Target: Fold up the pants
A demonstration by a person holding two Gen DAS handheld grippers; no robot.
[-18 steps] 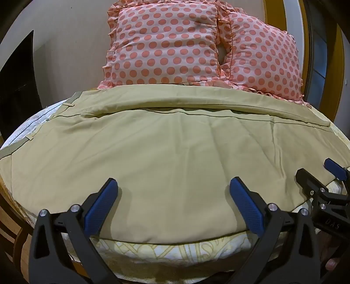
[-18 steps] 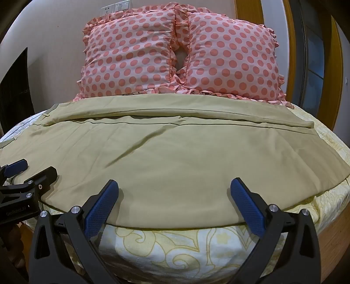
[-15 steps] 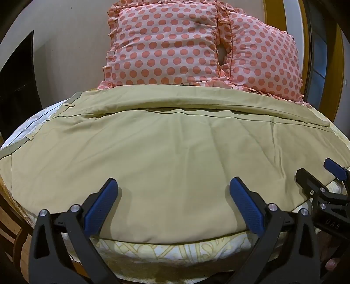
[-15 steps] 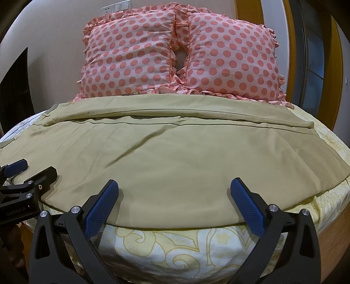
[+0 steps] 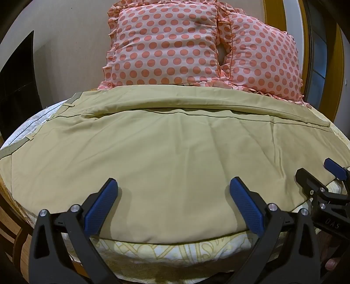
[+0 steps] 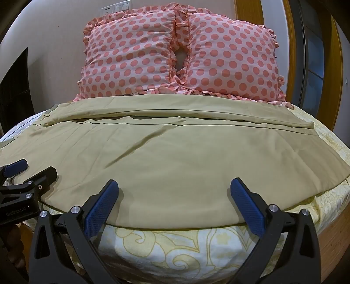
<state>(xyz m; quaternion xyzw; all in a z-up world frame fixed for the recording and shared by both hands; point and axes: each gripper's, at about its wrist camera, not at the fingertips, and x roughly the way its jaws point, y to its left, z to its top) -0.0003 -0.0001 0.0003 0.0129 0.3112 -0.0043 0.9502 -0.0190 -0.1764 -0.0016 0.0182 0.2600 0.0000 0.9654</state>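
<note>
Khaki pants lie flat sideways across the bed, waistband with belt loops at the left, one leg folded over along the far side. They also fill the right wrist view. My left gripper is open and empty, hovering over the pants' near edge. My right gripper is open and empty over the same near edge, further right. The right gripper shows at the right edge of the left wrist view; the left gripper shows at the left edge of the right wrist view.
Two pink polka-dot pillows stand against the wall behind the pants. A yellow-patterned bedsheet covers the bed's near edge. A wooden door frame is at the back right.
</note>
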